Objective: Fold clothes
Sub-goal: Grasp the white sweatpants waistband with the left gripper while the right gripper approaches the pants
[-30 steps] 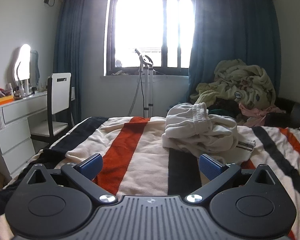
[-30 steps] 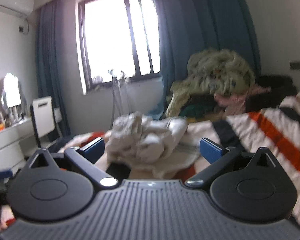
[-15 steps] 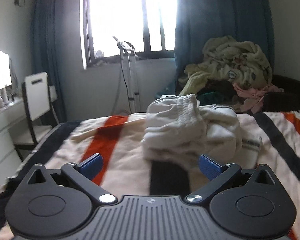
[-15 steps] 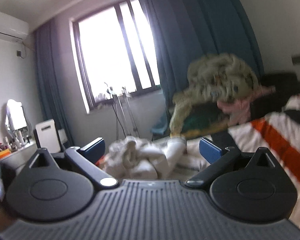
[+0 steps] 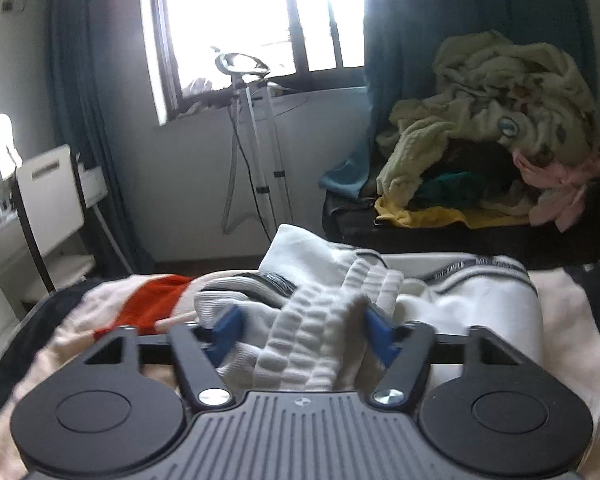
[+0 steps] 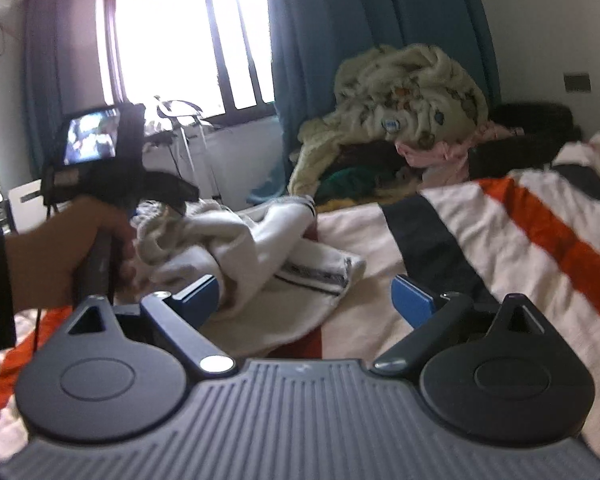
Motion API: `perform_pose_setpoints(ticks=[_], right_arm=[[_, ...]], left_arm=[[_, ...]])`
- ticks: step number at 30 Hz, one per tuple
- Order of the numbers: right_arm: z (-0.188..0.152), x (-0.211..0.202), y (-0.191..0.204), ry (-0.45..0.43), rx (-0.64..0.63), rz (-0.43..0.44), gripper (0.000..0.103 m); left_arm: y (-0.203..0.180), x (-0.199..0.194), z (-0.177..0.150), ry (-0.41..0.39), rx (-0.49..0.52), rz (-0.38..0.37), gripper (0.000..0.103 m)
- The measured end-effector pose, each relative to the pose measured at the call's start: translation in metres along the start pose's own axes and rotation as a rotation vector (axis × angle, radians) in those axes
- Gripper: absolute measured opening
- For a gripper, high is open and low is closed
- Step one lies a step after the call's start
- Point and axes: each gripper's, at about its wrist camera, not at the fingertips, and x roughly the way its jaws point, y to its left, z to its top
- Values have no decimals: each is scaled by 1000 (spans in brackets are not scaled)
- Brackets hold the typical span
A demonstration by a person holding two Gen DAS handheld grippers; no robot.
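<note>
The left gripper (image 5: 302,330) has the ribbed waistband (image 5: 324,320) of the white garment (image 5: 480,304) bunched between its blue pads (image 5: 224,332), which stand fairly close on either side of the cloth; whether they are pinching it firmly or only closing round it I cannot tell for sure, though the fabric fills the gap. In the right view the same gripper shows at the left, held in the person's left hand (image 6: 64,256) at the near end of the bundle. The right gripper (image 6: 304,300) is wide apart and empty, low over the bed (image 6: 540,232), with its left pad (image 6: 198,294) just beside a fold of the garment (image 6: 260,248) and its right pad over bare bedspread. The garment lies crumpled in a heap on the striped bedspread (image 5: 148,300), with a printed band along one edge; no flat, squared folds are visible. Judging by this, the folding has barely begun: one end is being taken up, and the spreading, smoothing and actual folding are all left. Beyond the bed a large pile of clothes (image 5: 488,120) sits by the curtain (image 5: 420,20), apparently untouched, so more work probably remains.
</note>
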Motion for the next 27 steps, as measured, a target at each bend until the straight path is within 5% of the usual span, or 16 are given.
perform_pose_setpoints(ticks=[3,4,16,23,27], right_arm=[[-7,11,-2,11,20,-13,95],[-10,12,-1,12,26,-17,95],[-15,-39,15,-166,55,20,95],[-8,-85,34,-235,0,78,95],[-1,-98,41,-147,-21,35,95]], left_arm=[[4,-5,5,-46,-24,-7,30],[8,-11,6,-70,-32,-21,3],[102,-188,-6,-276,-123,-150,5],[167,-289,-86,-308,-192,-218,5],[205,-307,-146,-282,-253,-190,5]])
